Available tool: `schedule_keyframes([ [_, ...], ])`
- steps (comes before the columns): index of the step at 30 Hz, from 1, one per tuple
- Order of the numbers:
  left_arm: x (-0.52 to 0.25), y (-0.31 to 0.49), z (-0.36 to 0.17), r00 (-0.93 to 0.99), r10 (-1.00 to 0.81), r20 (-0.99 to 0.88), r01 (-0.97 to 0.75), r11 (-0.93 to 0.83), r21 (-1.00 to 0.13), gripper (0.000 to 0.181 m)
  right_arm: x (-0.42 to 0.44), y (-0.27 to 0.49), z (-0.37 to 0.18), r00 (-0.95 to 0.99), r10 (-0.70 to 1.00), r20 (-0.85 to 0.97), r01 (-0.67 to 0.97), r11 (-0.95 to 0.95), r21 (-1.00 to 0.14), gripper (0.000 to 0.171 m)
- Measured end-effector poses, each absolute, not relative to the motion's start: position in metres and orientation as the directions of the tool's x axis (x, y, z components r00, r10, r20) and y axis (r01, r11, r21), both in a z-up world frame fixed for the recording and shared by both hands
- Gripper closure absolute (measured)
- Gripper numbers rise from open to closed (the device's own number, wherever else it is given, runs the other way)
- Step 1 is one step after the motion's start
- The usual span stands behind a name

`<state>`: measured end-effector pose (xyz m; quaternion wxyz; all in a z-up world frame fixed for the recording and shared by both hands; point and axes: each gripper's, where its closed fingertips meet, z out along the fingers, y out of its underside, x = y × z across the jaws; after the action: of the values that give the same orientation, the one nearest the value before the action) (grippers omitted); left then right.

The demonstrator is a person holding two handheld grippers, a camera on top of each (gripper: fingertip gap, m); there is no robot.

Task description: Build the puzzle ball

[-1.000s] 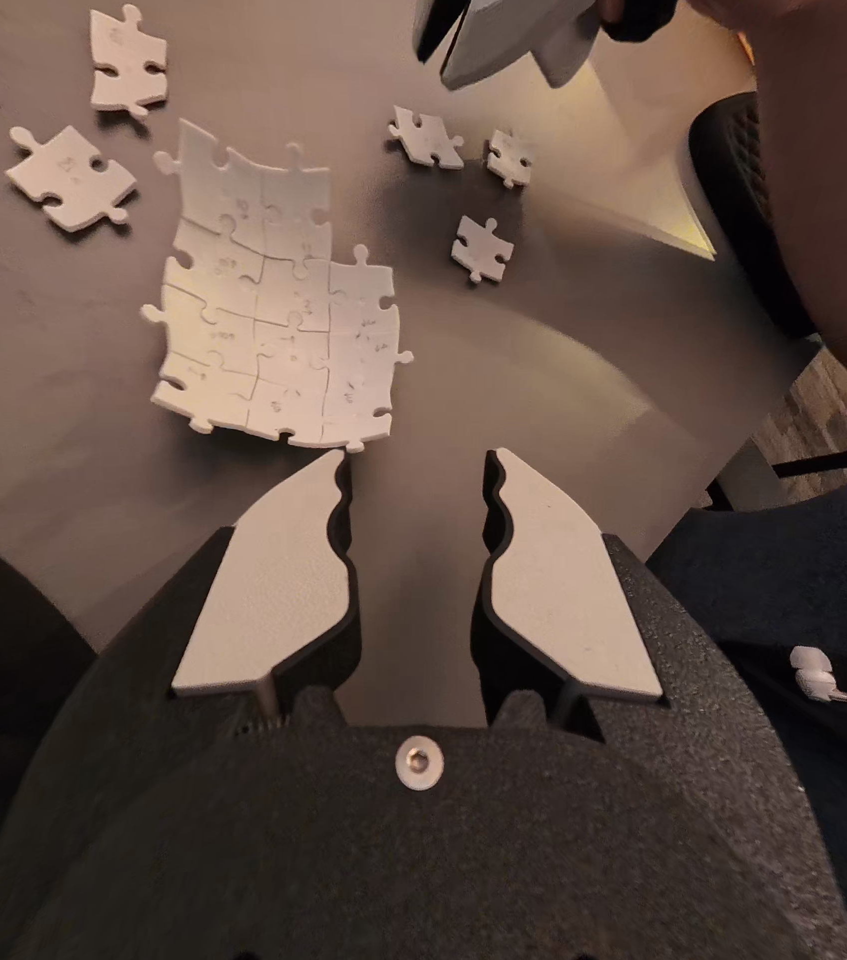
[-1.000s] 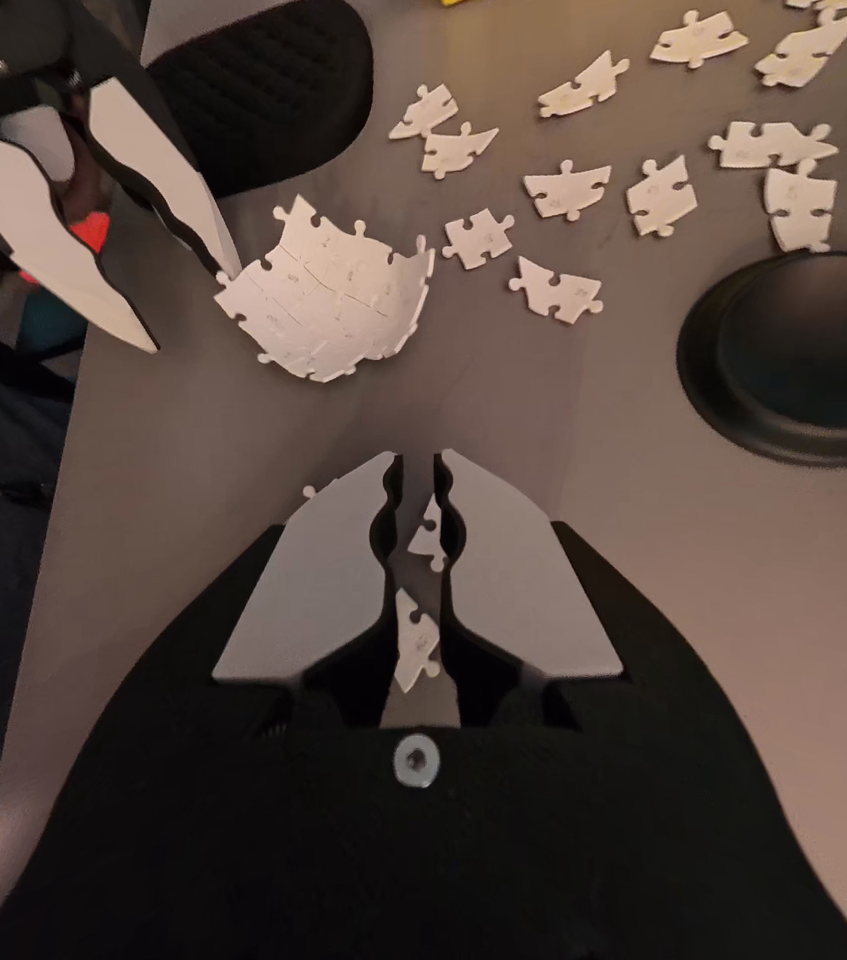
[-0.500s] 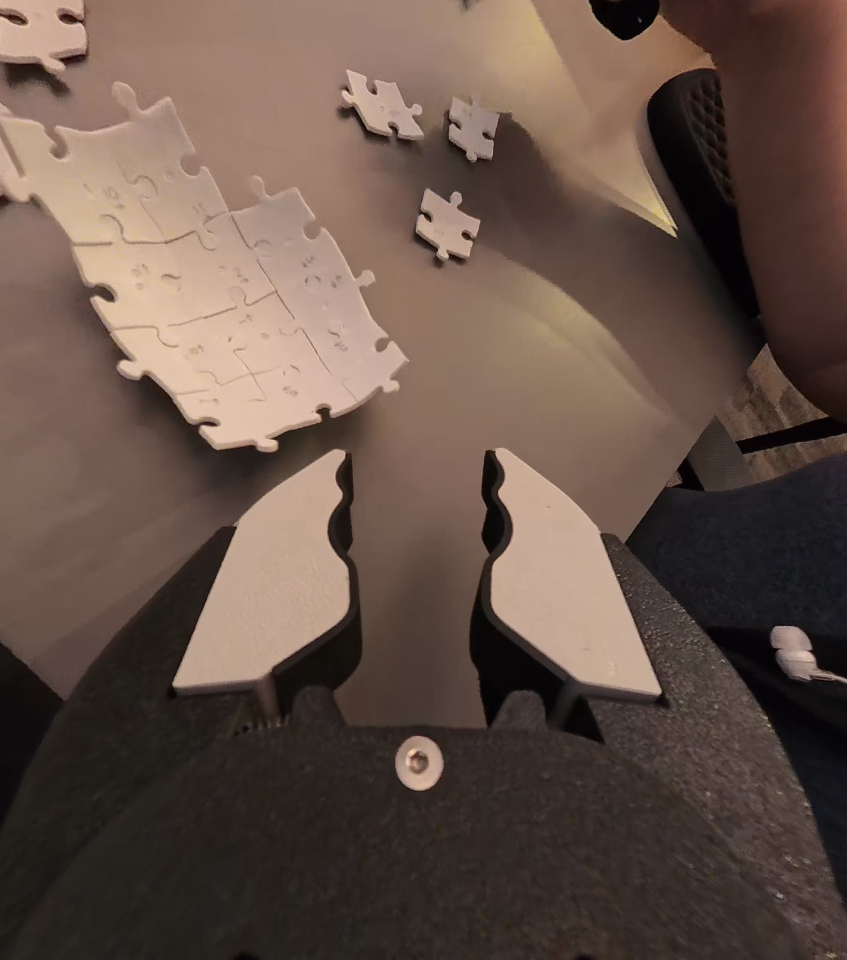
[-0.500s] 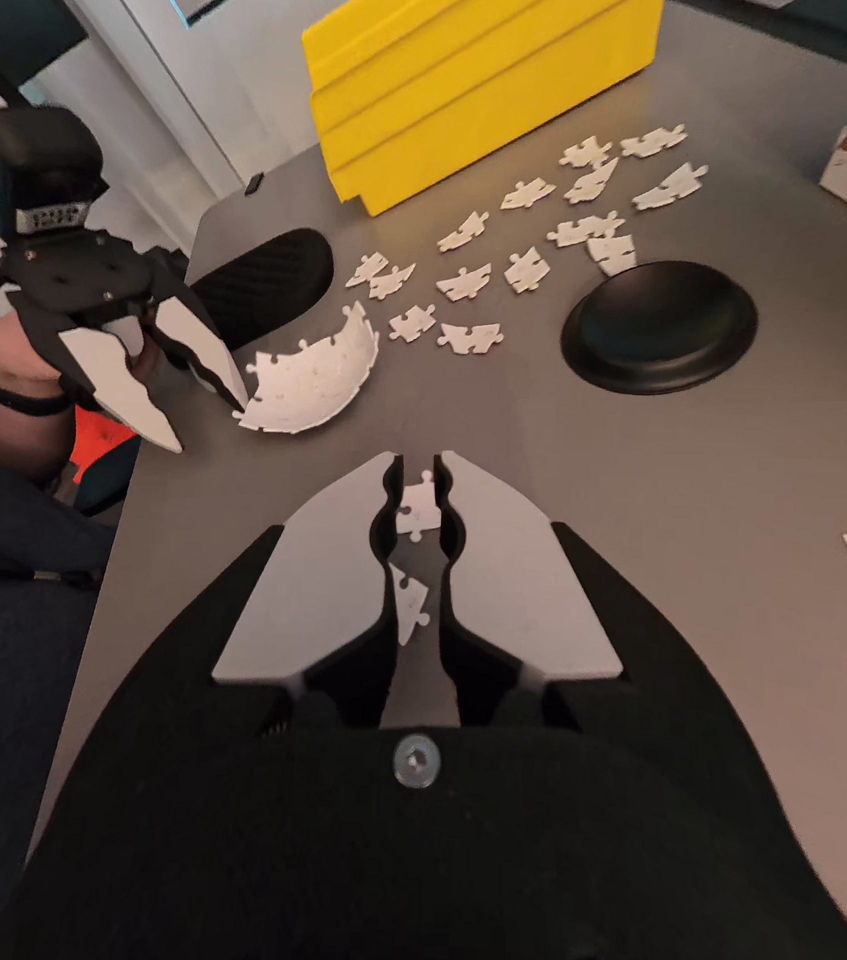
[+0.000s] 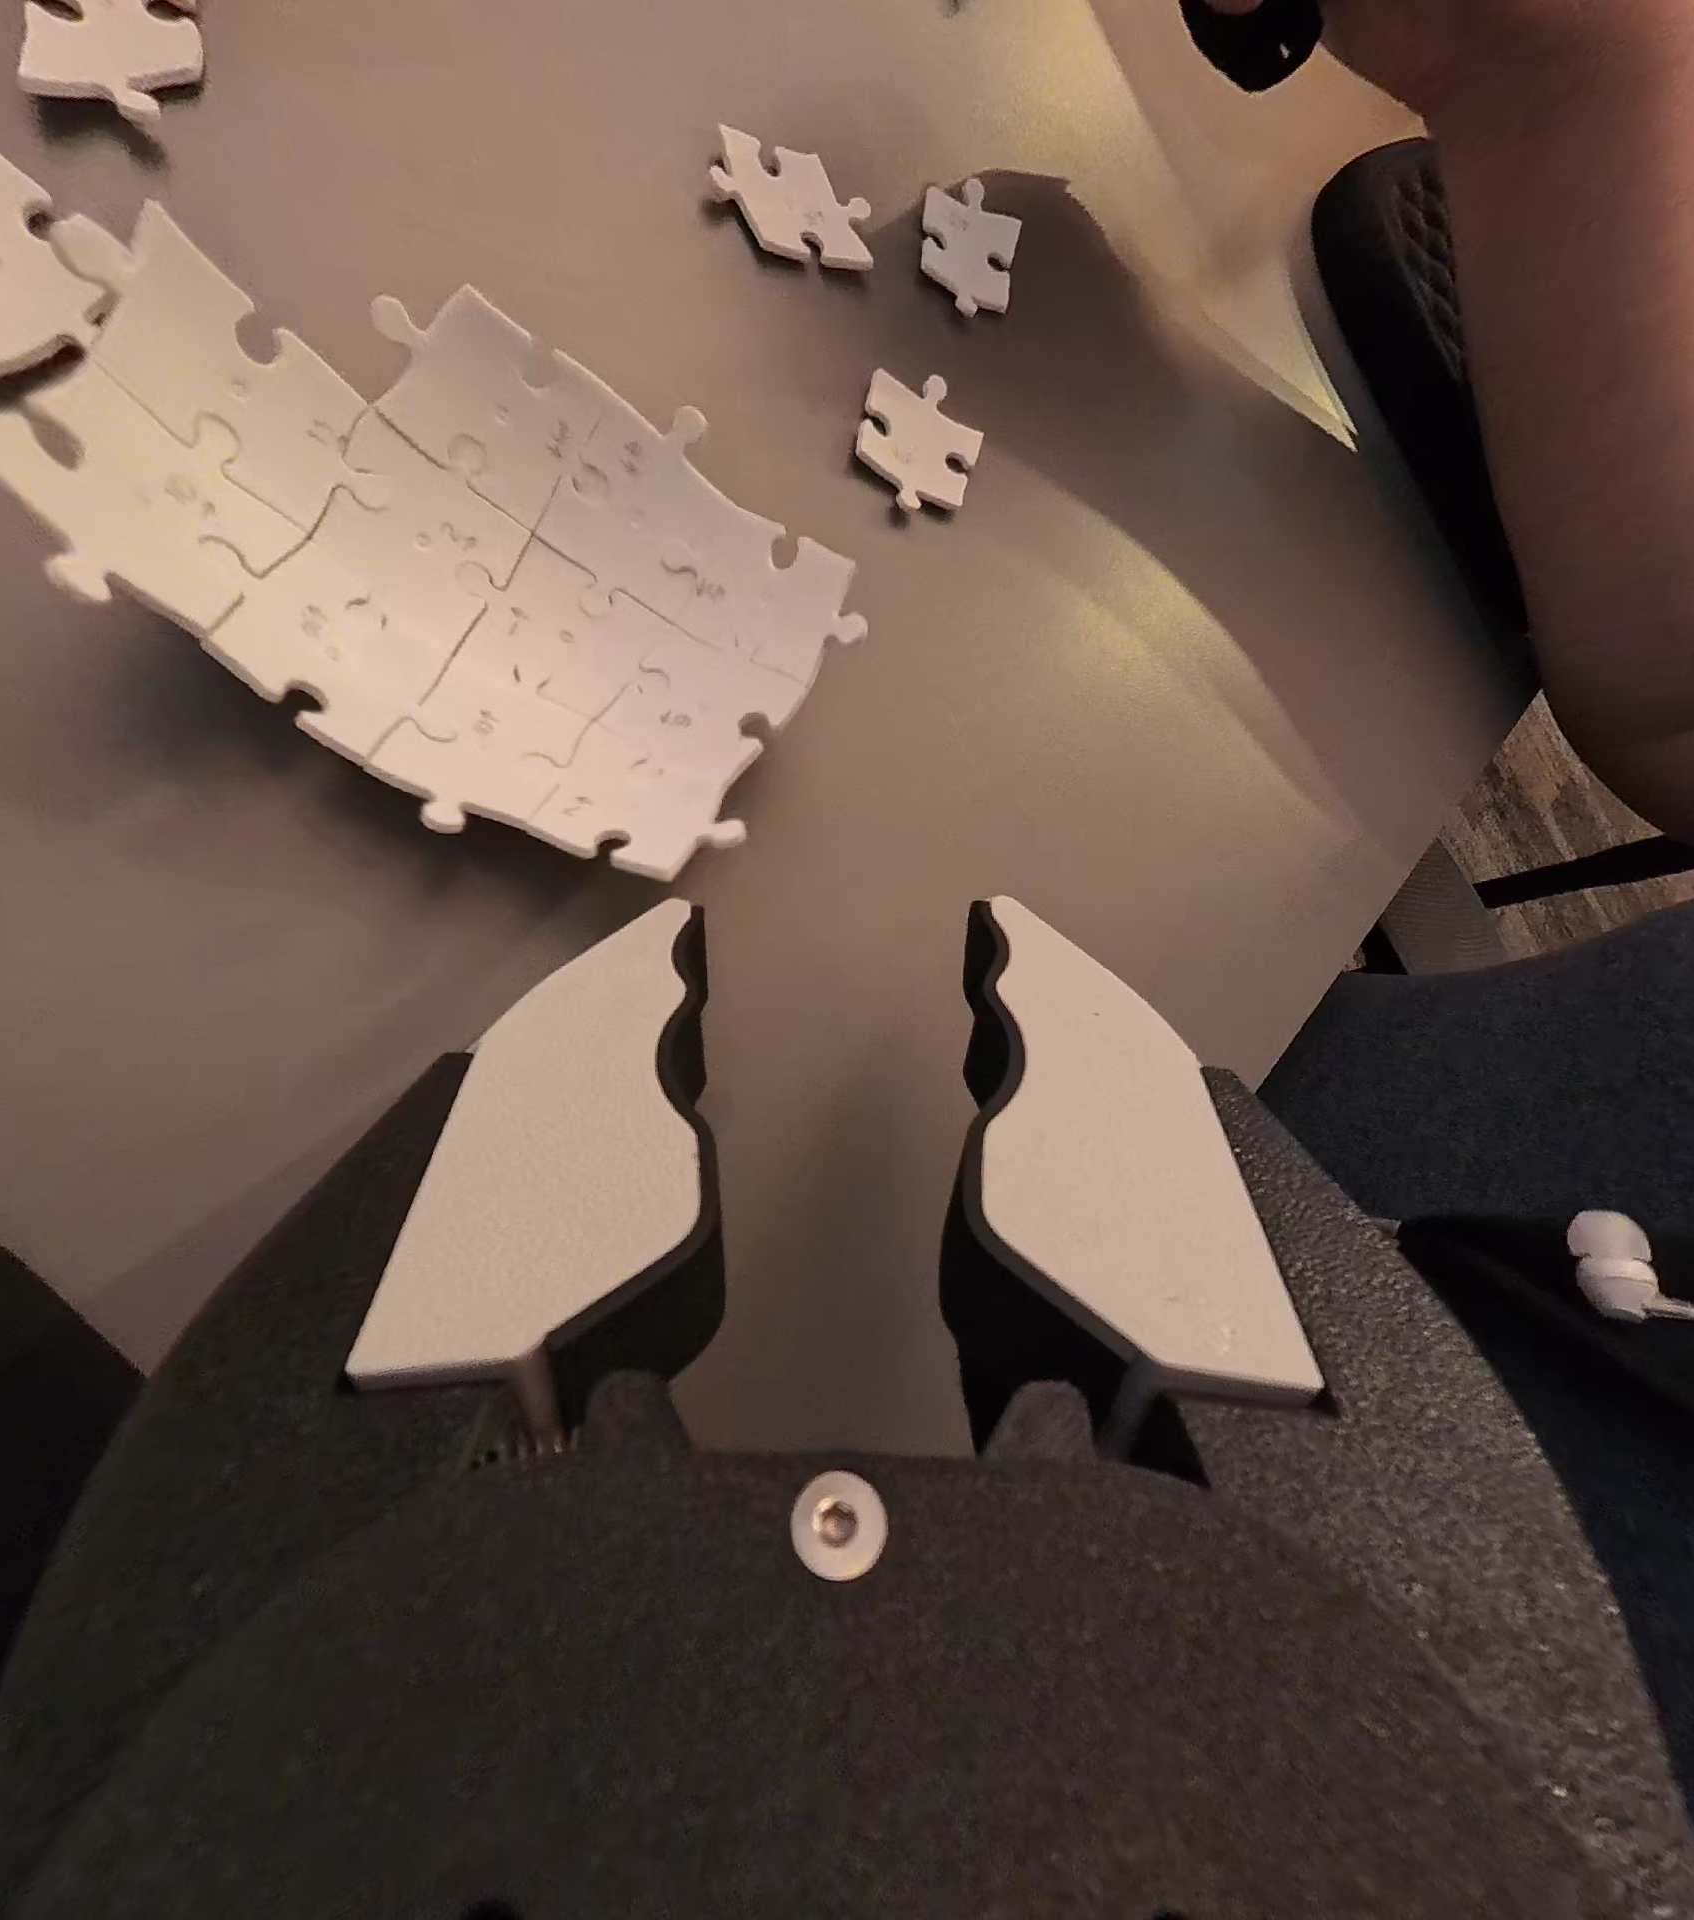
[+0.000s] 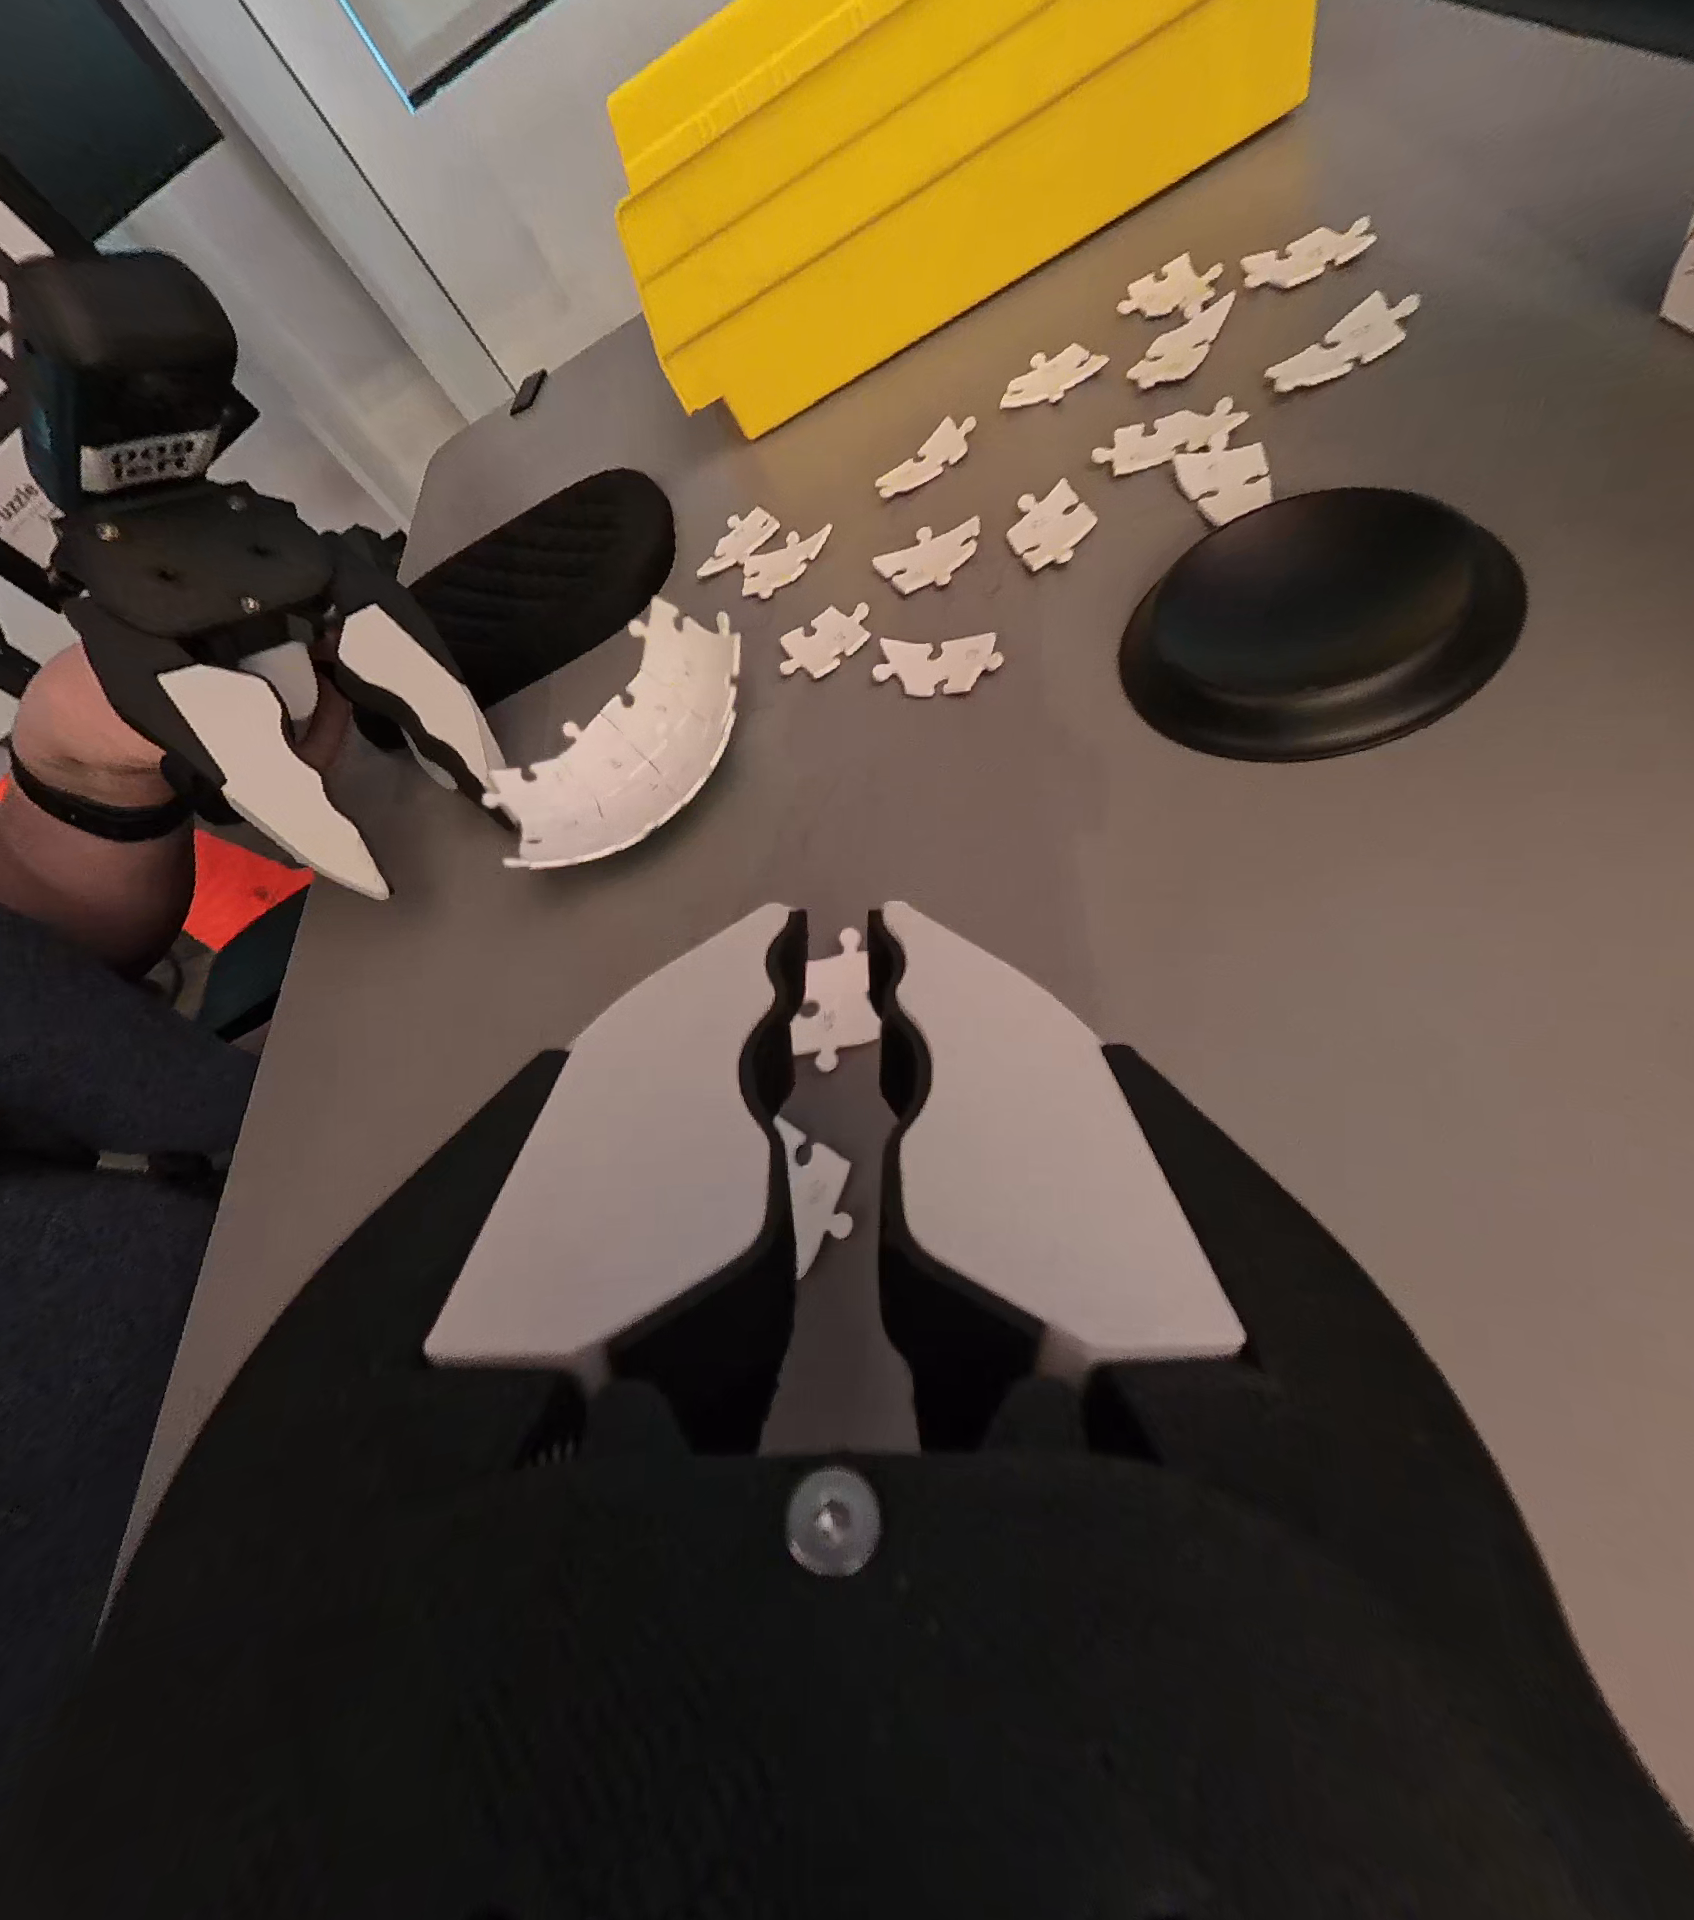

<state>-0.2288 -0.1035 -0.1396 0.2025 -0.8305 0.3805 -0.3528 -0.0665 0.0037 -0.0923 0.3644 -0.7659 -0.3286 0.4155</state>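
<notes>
While near the bench's left edge, curved puzzle shell [image 6: 630, 753] beside spread left tongs [image 6: 427, 836]; right tongs [image 6: 838, 925] nearly closed, seemingly pinching loose piece [image 6: 815, 1195]. Best steadied at rim, piece tab aligned before pressing.

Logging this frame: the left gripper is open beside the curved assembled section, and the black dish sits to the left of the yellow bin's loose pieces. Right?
One error: in the right wrist view the black dish sits right of the loose pieces, not left. The left gripper is open beside the curved assembled section.
</notes>
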Motion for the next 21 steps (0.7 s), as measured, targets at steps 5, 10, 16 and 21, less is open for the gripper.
schedule_keyframes([
  [5, -0.239, -0.098, -0.14, 0.483, -0.769, 0.419, -0.487, -0.634, -0.601, 0.133, -0.091, -0.015, -0.101, 0.357, 0.828, -0.432, 0.278, -0.535, -0.797, 0.156],
  [10, -0.254, -0.08, -0.133, 0.513, -0.743, 0.429, -0.439, -0.657, -0.613, 0.133, -0.139, -0.031, -0.113, 0.306, 0.922, -0.236, 0.483, -0.364, -0.796, 0.155],
  [16, -0.26, -0.058, -0.136, 0.536, -0.759, 0.369, -0.452, -0.627, -0.634, 0.134, -0.158, -0.015, -0.129, 0.229, 0.973, -0.032, 0.701, -0.187, -0.689, 0.154],
  [21, -0.254, -0.052, -0.133, 0.527, -0.747, 0.405, -0.426, -0.645, -0.634, 0.134, -0.171, -0.019, -0.132, 0.05, 0.997, -0.058, 0.743, -0.076, -0.665, 0.154],
])
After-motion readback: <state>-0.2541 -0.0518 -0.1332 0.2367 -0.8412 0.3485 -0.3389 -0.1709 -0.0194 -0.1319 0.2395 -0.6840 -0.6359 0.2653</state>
